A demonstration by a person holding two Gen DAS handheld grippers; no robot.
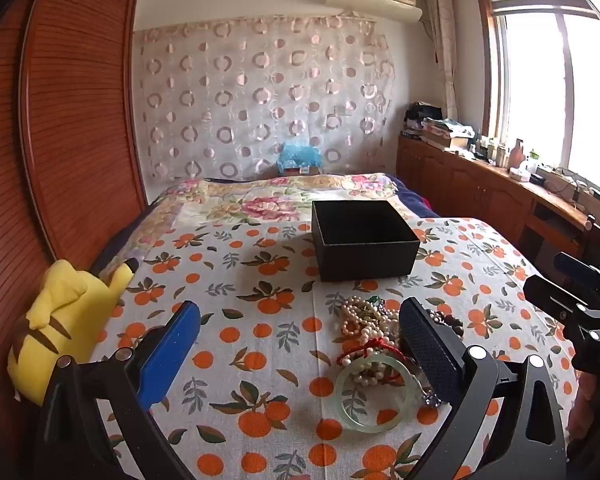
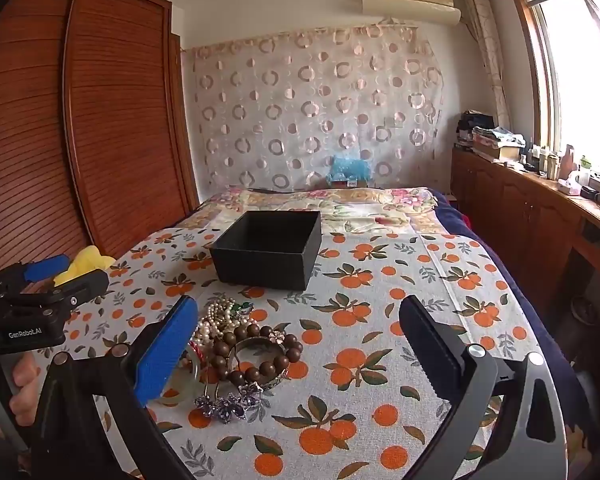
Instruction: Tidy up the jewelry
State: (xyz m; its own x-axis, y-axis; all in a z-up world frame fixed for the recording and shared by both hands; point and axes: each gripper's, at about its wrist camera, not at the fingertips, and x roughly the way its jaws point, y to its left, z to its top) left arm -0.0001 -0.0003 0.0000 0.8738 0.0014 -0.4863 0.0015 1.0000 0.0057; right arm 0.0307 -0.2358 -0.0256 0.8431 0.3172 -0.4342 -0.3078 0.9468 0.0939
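Observation:
A pile of jewelry [image 1: 374, 330] lies on the orange-print cloth: pearl strands, a red cord and a pale green jade bangle [image 1: 374, 394]. In the right wrist view the same pile [image 2: 236, 344] shows a brown wooden bead bracelet [image 2: 256, 354], a metal bangle and a purple flower brooch [image 2: 230, 402]. An open, empty black box [image 1: 364, 238] [image 2: 268, 254] stands just beyond the pile. My left gripper [image 1: 300, 334] is open, the pile at its right finger. My right gripper [image 2: 300, 332] is open, the pile at its left finger. Both hold nothing.
A yellow plush toy [image 1: 66, 320] lies at the bed's left edge by the wooden wardrobe [image 1: 76, 112]. A floral quilt [image 1: 268, 198] covers the far half of the bed. A wooden cabinet [image 1: 480, 184] with clutter runs under the window on the right.

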